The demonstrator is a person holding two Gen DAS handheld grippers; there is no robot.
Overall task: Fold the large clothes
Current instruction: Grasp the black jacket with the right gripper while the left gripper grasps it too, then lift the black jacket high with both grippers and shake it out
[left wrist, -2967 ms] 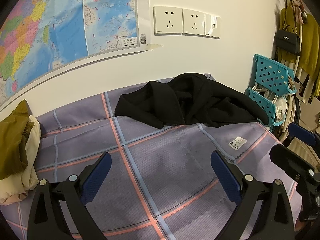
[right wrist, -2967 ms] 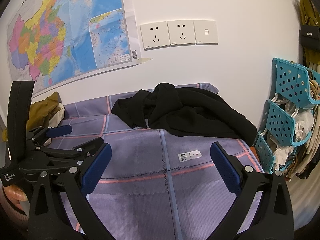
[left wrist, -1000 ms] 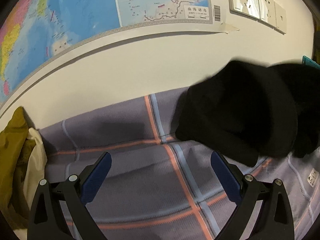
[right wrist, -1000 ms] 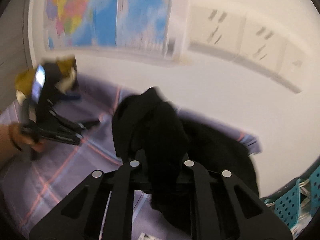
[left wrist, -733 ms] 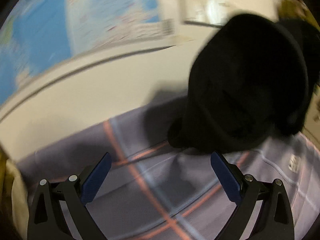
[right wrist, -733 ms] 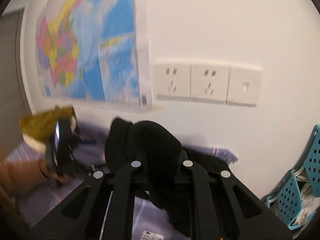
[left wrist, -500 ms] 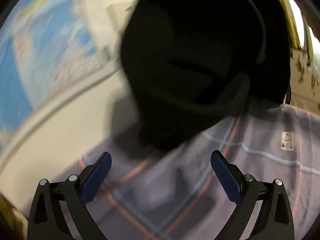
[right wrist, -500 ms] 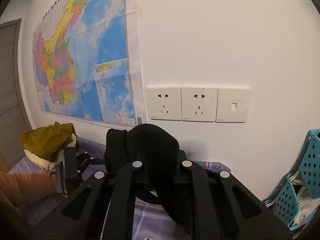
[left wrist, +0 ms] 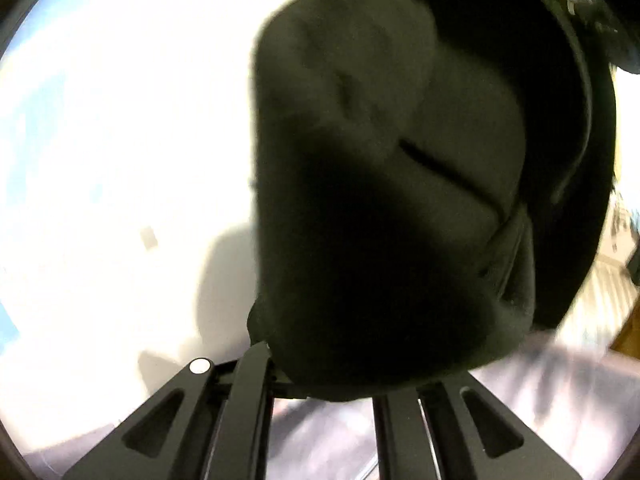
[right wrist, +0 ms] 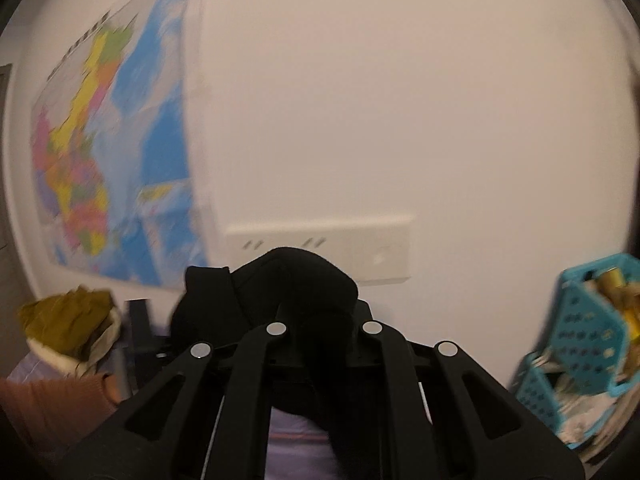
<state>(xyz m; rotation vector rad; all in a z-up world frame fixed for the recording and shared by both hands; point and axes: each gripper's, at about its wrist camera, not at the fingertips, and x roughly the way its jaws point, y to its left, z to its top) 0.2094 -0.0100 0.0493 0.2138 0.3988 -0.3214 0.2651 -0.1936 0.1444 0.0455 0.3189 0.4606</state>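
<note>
Both the left gripper [left wrist: 320, 364] and the right gripper [right wrist: 320, 336] are clamping the black garment [left wrist: 400, 200], lifted up; folding is not yet beginning.

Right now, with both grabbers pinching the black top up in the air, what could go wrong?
The black garment hangs bunched, not spread, so it may land crumpled on the purple bedsheet. The left gripper seems to pinch only an edge, which might slip out. The right gripper holds its end high near the teal basket rack, so swinging cloth could snag there.
</note>
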